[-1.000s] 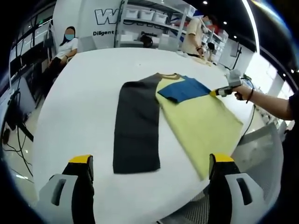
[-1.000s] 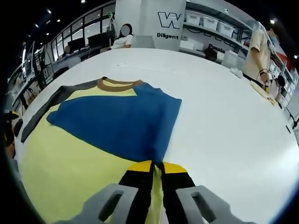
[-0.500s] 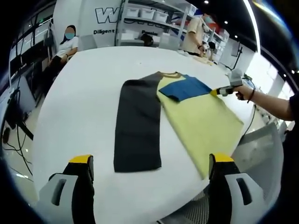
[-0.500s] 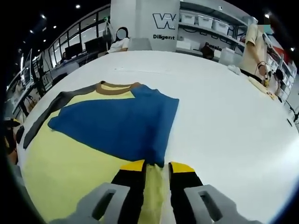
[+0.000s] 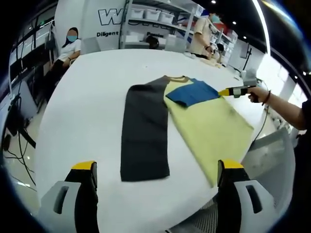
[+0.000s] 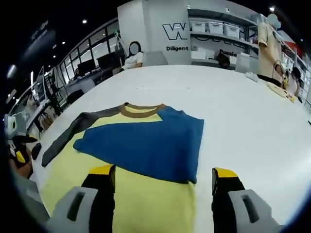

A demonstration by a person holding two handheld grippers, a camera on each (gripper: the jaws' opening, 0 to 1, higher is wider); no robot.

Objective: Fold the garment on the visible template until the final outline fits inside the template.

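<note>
White tabletop (image 5: 87,111) fills the left gripper view, with shelving, a logo wall and seated people behind it. On it lies the shirt (image 5: 209,126), yellow in the body, its blue sleeve (image 5: 193,92) folded inward over the chest, with a brown collar (image 5: 177,77) at the far end. Touching the shirt's left edge is a dark rectangular template (image 5: 144,131); the shirt lies mostly beside it, not inside it. The left gripper (image 5: 155,177) hovers low near the table's near edge with jaws wide apart and nothing between them. The right gripper (image 5: 232,91), held by a hand (image 5: 257,94), sits just beside the folded sleeve; from here I cannot tell its opening. In the right gripper view the same table (image 6: 252,121) stretches away, the sleeve (image 6: 150,145) lies flat over the yellow shirt (image 6: 146,204), and the collar (image 6: 142,110) shows beyond it. The right gripper (image 6: 164,177) has its jaws spread wide and empty above the cloth. The fabric looks light, soft and limp, so it will likely sag and crease; pinching an edge or corner, such as the hem, seems best.
</note>
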